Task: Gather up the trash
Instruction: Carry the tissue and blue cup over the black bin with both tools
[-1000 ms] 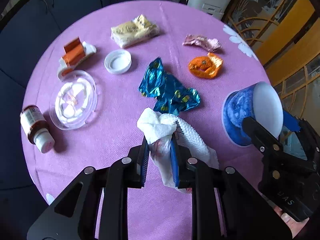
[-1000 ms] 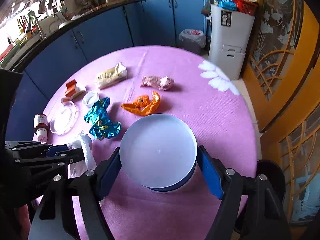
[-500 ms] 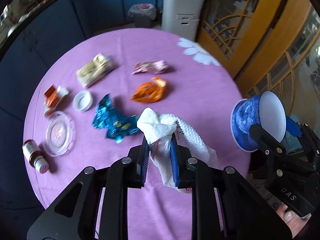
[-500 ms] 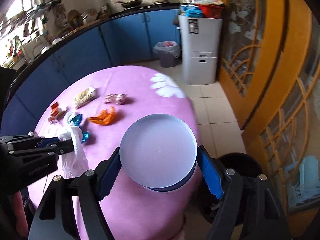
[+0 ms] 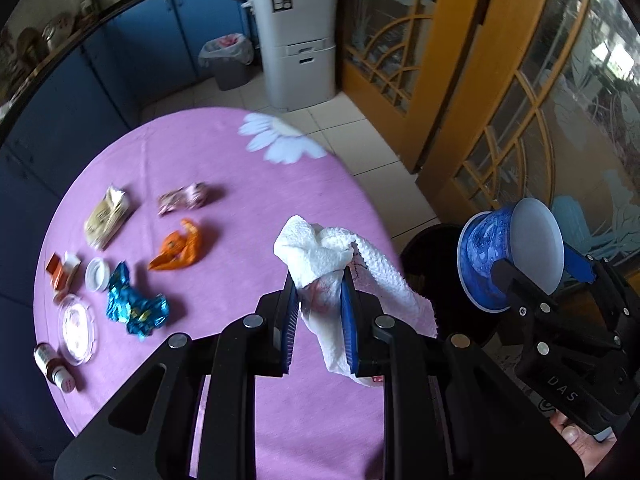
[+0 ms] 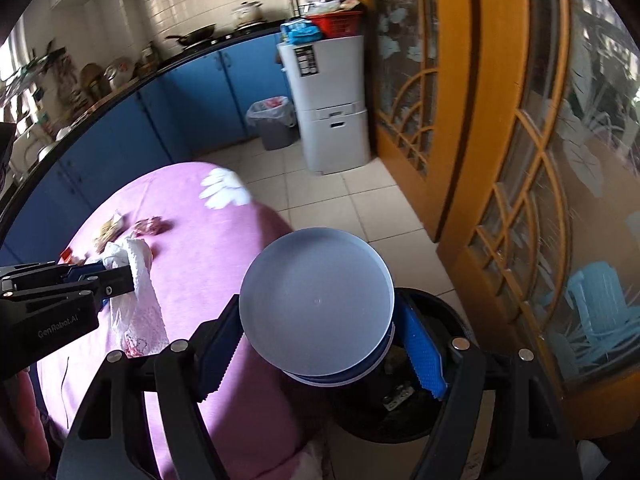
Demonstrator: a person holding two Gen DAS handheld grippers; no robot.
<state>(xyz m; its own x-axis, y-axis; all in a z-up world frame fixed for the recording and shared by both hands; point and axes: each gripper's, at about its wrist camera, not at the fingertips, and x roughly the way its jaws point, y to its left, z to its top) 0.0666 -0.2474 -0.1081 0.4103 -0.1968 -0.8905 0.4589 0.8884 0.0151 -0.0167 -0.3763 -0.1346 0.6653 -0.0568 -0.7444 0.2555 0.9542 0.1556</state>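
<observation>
My left gripper (image 5: 319,280) is shut on a crumpled white paper towel (image 5: 320,256) with red stains, held above the right edge of the purple table (image 5: 240,208). It also shows in the right wrist view (image 6: 136,276). My right gripper (image 6: 320,344) is shut on a blue plastic cup (image 6: 316,300) with a white bottom, held over a black trash bin (image 6: 424,400) on the floor beside the table. The cup (image 5: 508,256) and bin (image 5: 432,248) show at right in the left wrist view.
On the table lie an orange wrapper (image 5: 180,246), a pink wrapper (image 5: 182,199), a blue foil wrapper (image 5: 134,306), a beige packet (image 5: 106,222), a white cap (image 5: 97,275), a clear lid (image 5: 77,328) and a small bottle (image 5: 54,368). Orange doors stand at right.
Both grippers have swung right and away from the table centre, carrying the towel and the cup; the cup now hangs over the black bin.
</observation>
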